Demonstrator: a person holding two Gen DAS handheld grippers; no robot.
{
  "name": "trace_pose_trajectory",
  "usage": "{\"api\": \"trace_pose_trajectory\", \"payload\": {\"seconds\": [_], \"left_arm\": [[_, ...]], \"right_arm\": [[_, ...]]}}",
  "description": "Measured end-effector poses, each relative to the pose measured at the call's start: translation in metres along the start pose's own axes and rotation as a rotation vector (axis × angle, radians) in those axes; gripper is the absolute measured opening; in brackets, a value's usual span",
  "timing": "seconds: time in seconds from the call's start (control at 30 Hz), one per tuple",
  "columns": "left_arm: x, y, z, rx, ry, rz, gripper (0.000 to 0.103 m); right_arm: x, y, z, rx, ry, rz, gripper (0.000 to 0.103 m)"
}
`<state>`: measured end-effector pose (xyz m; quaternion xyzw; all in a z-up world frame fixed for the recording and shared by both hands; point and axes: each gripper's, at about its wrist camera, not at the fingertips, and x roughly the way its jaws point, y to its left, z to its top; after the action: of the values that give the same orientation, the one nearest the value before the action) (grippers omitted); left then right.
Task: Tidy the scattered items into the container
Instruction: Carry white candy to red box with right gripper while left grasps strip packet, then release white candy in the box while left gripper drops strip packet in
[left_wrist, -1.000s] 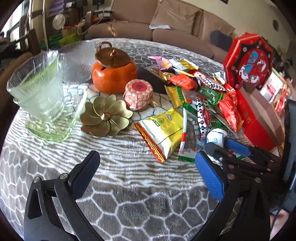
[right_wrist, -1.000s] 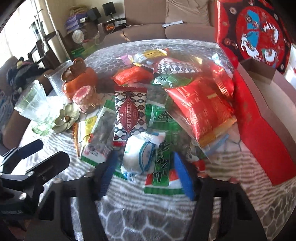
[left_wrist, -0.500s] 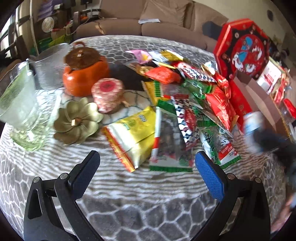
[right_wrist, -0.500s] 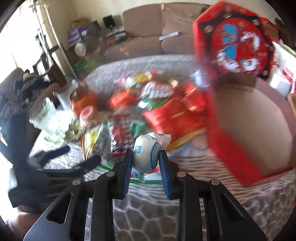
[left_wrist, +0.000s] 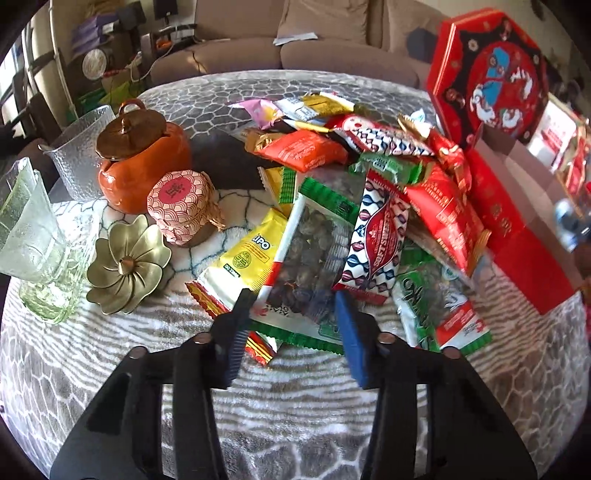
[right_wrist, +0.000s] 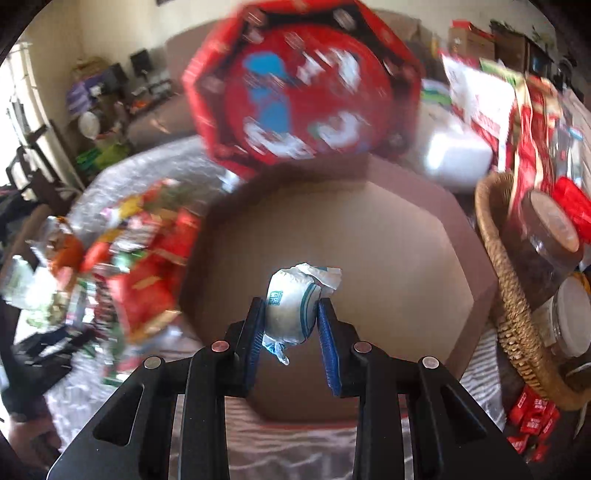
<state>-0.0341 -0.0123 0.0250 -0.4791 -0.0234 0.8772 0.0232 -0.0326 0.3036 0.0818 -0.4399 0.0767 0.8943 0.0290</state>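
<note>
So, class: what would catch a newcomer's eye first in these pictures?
The heap of bright snack packets across the middle of the table. Then the red box, open and bare inside, its patterned lid propped behind. Over it, the right gripper holds a white wrapped sweet.

The cloth (left_wrist: 295, 413) was grey with a white honeycomb and wavy stripes. The pot (left_wrist: 144, 166) was orange under a copper-brown lid (left_wrist: 129, 133); the jar (left_wrist: 181, 210) wore red-and-white scallops. The flower dish (left_wrist: 127, 266) was brass, the glass (left_wrist: 33, 236) pale green. One packet (left_wrist: 240, 262) was yellow, another (left_wrist: 376, 240) red with white-and-navy diamonds. The box (right_wrist: 332, 258) was red outside (plain brown within), its lid (right_wrist: 303, 85) red with blue and white figures. The candy (right_wrist: 291, 310) was white with teal; the basket (right_wrist: 513, 295) tan.
</note>
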Motion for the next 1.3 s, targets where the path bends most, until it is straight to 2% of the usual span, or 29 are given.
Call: {"api": "trace_pose_trajectory", "payload": {"seconds": [0.03, 0.1, 0.2, 0.33, 0.37, 0.4, 0.47, 0.5, 0.53, 0.57, 0.6, 0.7, 0.9, 1.17, 1.3], "left_arm": [[-0.002, 0.001, 0.0, -0.011, -0.008, -0.002, 0.033], [-0.007, 0.005, 0.0, -0.043, -0.025, -0.019, 0.019], [-0.012, 0.01, 0.002, -0.065, -0.028, -0.039, 0.007], [-0.016, 0.006, 0.003, -0.042, -0.032, -0.044, 0.007], [-0.017, 0.004, 0.004, -0.038, -0.031, -0.051, 0.016], [-0.016, 0.002, 0.005, -0.035, -0.028, -0.066, 0.034], [-0.016, -0.003, 0.008, -0.014, -0.031, -0.104, 0.053], [-0.015, -0.008, 0.008, 0.003, -0.029, -0.119, 0.056], [-0.015, -0.013, 0.008, 0.024, -0.027, -0.123, 0.055], [-0.012, -0.018, 0.008, 0.048, -0.021, -0.121, 0.041], [-0.009, -0.022, 0.007, 0.059, -0.004, -0.129, 0.017], [-0.007, -0.023, 0.007, 0.031, 0.008, -0.16, 0.015], [-0.029, -0.018, 0.007, -0.018, -0.03, -0.192, 0.01], [-0.086, -0.046, 0.036, 0.044, -0.115, -0.224, 0.01], [-0.102, -0.095, 0.058, 0.174, -0.157, -0.172, 0.01]], "right_arm": [[0.005, -0.004, -0.001, 0.01, 0.008, 0.004, 0.028], [0.011, -0.007, -0.003, 0.013, 0.015, 0.006, 0.028], [0.015, -0.009, -0.005, 0.005, 0.02, 0.013, 0.028], [0.025, -0.008, -0.004, -0.01, 0.042, 0.01, 0.029], [0.027, -0.008, -0.004, -0.011, 0.049, 0.013, 0.029], [0.028, -0.008, -0.004, -0.011, 0.052, 0.018, 0.029], [0.028, -0.007, -0.003, -0.013, 0.056, 0.025, 0.031], [0.026, -0.007, -0.003, -0.011, 0.053, 0.035, 0.031], [0.023, -0.008, -0.002, -0.008, 0.049, 0.042, 0.033], [0.02, -0.007, -0.001, -0.006, 0.041, 0.046, 0.037], [0.016, -0.007, -0.001, -0.007, 0.031, 0.05, 0.038], [-0.003, -0.005, 0.0, -0.013, -0.004, 0.063, 0.038], [-0.039, 0.007, -0.003, -0.041, -0.037, 0.138, 0.039], [-0.065, 0.019, -0.018, -0.065, -0.047, 0.204, 0.039], [-0.078, -0.001, -0.024, -0.037, -0.068, 0.171, 0.039]]}}
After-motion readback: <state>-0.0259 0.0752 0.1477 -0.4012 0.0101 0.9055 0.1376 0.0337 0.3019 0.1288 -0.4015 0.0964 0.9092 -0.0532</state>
